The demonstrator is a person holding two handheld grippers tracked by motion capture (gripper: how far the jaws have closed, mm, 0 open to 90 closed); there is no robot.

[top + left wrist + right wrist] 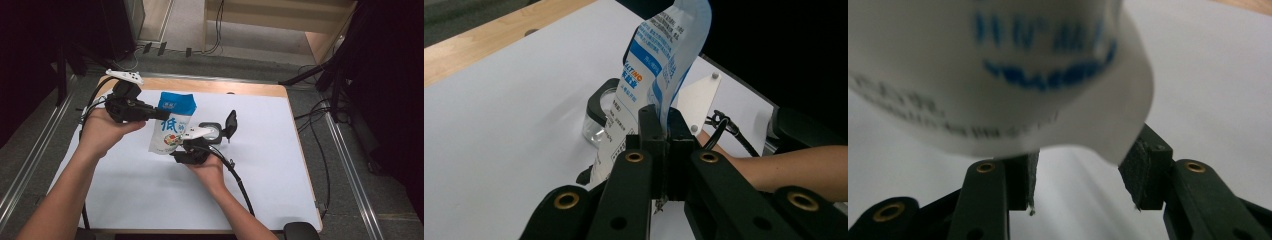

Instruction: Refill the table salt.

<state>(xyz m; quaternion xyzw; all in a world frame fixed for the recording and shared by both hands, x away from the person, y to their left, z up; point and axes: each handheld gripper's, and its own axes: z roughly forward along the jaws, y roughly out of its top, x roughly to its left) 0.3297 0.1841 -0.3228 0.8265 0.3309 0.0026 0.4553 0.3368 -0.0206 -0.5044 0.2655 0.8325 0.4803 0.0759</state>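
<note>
Two black grippers (165, 114) (186, 151) with brass-ringed pivots (634, 157), grey three-cornered top plates (124, 76), trailing black cables (240, 183); bare forearms (60, 200).

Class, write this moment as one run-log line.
left gripper: shut on pouch edge | right gripper: jaws apart at pouch bottom | clear container: on table, behind pouch

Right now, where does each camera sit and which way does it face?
High view: above the person's side, looking forward and down at the table; both forearms, left gripper, right gripper.
Left gripper view: on the left gripper, looking along jaws clamped on the pouch; a forearm beyond.
Right gripper view: on the right gripper, parted jaws under the pouch bottom.
Shared: all show the pouch.
</note>
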